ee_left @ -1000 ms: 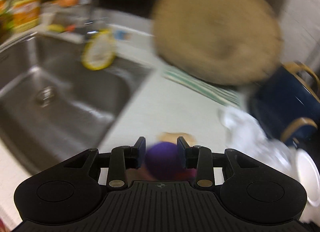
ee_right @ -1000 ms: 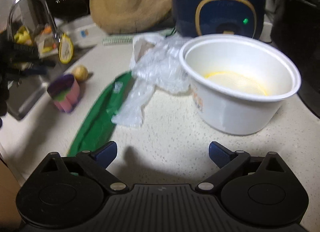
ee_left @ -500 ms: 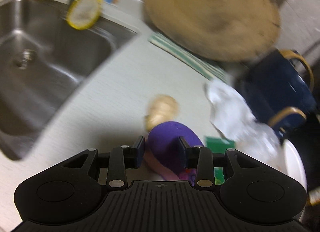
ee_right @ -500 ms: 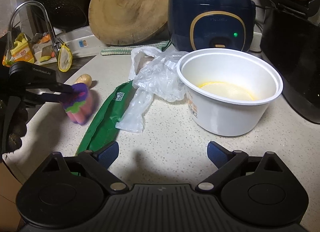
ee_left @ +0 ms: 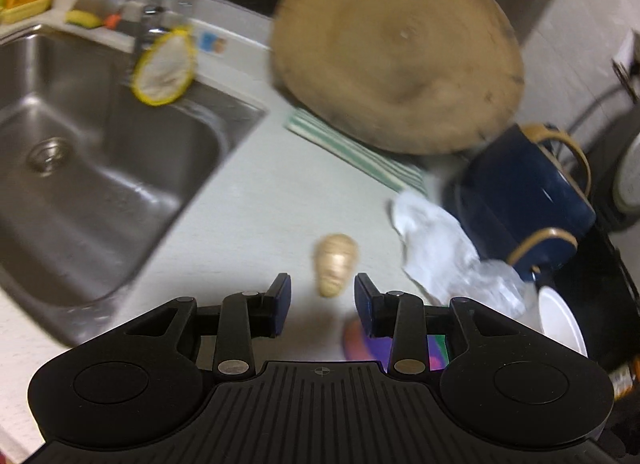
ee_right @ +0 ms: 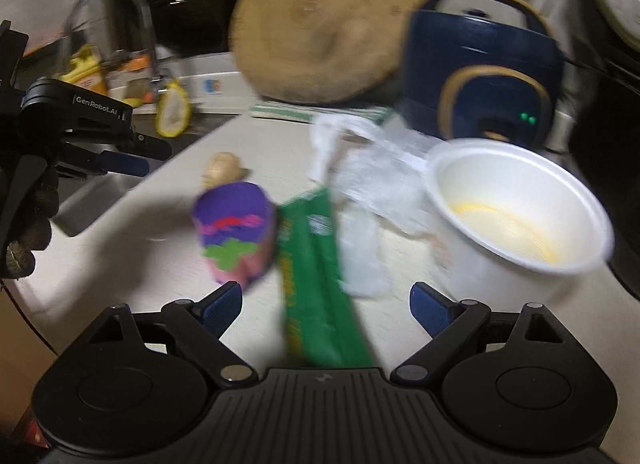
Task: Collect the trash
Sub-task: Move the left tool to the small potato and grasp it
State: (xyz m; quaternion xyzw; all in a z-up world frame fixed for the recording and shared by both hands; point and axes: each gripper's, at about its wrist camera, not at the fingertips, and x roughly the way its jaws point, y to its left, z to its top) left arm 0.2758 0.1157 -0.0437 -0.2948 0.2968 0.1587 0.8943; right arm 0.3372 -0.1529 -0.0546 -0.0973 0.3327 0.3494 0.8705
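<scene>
Here, left tool (ee_left: 320, 300) apart, empty, right tool (ee_right: 326, 302) closing, straddling green wrapper (ee_right: 316, 276).

**Colours on the counter**

The counter (ee_right: 120, 260) is pale speckled cream. On it, the cup (ee_right: 236, 232) is purple with red, green and pink patches. Beside the cup lies a green wrapper (ee_right: 316, 284); beyond it a white bowl (ee_right: 516, 220), yellow inside, and a navy cooker (ee_right: 480, 64) with gold trim.

Pale countertop (ee_left: 248, 224) with cup (ee_right: 236, 232), wrapper (ee_right: 316, 284), bowl (ee_right: 516, 224).
</scene>
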